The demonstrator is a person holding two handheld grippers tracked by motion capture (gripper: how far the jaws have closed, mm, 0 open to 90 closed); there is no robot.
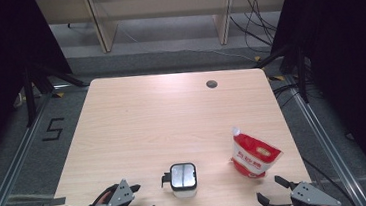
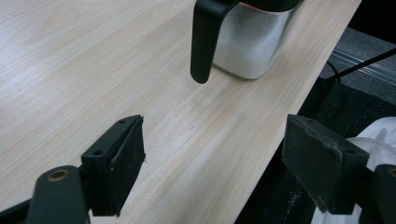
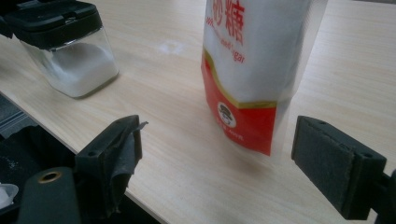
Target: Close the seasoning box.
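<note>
Evidently at the start, both claws gape empty: left claw [image 1: 138, 199] faces the jar [image 1: 183, 179], right claw [image 1: 272, 188] must close on the sugar pouch [image 1: 252, 155] just ahead

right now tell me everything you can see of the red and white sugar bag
The sugar bag is a soft plastic pouch, white above and red at the base with a gold line and red lettering, and has a corner spout at its top. It stands upright and looks full, near the table's right front edge, right of the jar. Only the table touches it.

Sugar bag [image 3: 254, 70] top cropped, probably.
</note>
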